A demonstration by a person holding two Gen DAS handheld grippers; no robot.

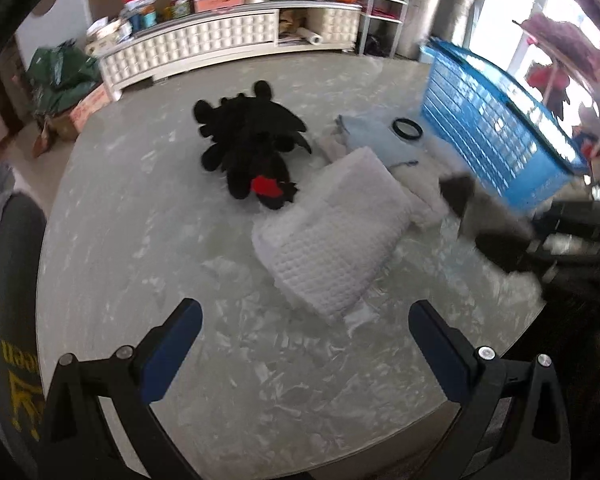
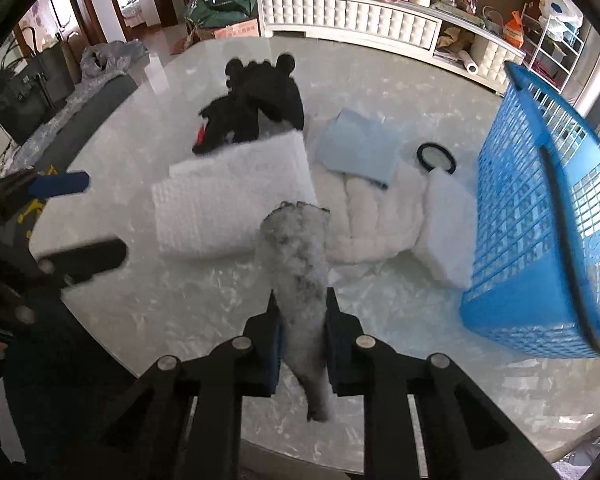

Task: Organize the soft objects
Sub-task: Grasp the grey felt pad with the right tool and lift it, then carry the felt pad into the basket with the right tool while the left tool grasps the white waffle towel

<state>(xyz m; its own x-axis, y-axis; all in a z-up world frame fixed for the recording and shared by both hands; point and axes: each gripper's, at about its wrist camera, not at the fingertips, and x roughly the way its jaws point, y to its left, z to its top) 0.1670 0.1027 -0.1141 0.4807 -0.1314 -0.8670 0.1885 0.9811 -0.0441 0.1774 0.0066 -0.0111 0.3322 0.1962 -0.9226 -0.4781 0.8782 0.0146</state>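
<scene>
Right gripper [image 2: 302, 320] is closed on a grey fluffy piece [image 2: 296, 256], held above the table [image 2: 180, 304] beside the blue basket [image 2: 540, 240]. Left gripper [image 1: 304, 320] is open and holds nothing. Left of the basket lie the white towel [image 2: 236, 196] and black plush toy [image 2: 260, 96].

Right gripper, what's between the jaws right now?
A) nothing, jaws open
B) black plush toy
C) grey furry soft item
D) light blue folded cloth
C: the right gripper pads press on both sides of the grey furry soft item, which hangs clear of the table.
</scene>
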